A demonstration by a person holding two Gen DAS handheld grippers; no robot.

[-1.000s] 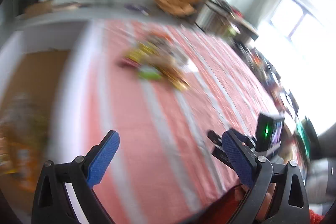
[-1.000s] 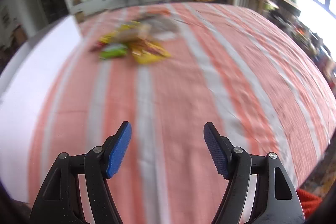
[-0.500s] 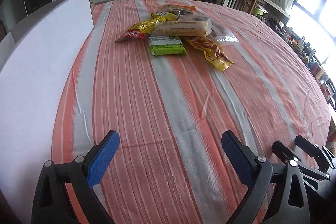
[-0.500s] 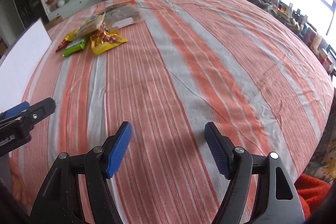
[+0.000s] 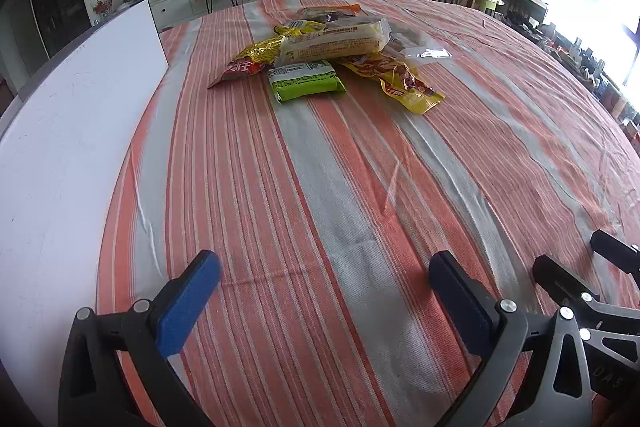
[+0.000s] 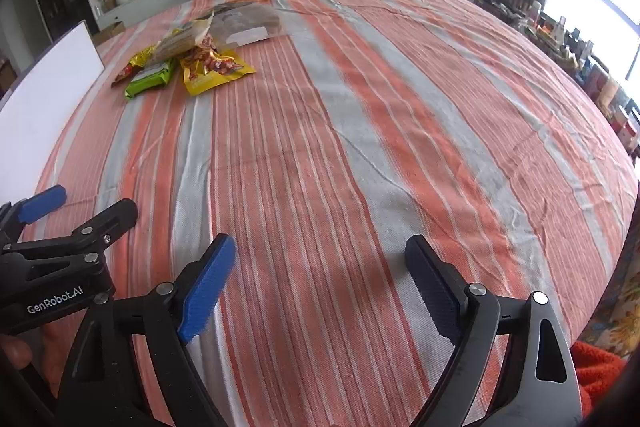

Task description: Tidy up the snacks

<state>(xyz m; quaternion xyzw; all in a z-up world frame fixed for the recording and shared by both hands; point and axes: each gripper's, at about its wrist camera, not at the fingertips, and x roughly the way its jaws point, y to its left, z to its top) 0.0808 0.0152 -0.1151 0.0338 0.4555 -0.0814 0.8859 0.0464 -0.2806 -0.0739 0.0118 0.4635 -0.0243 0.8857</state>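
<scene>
Left claw [image 5: 324, 291]: released, jaws just widened, nothing between them.
Right claw [image 6: 320, 269]: released, just opened, empty.
Snacks [image 5: 320, 67]: piled far across the bench [image 5: 360, 207].
Risk: slippery overlapping packets may be dragged together.
Risk: striped cloth may be pinched.

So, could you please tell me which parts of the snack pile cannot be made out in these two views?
- Brown packet, left wrist view: mostly hidden behind the long cream packet.
- Clear bag, right wrist view: contents too small and glary to identify.
- Red-and-gold packet, left wrist view: far end covered by the cream packet.
- Label print on the green packet: too small to read in either view.
</scene>
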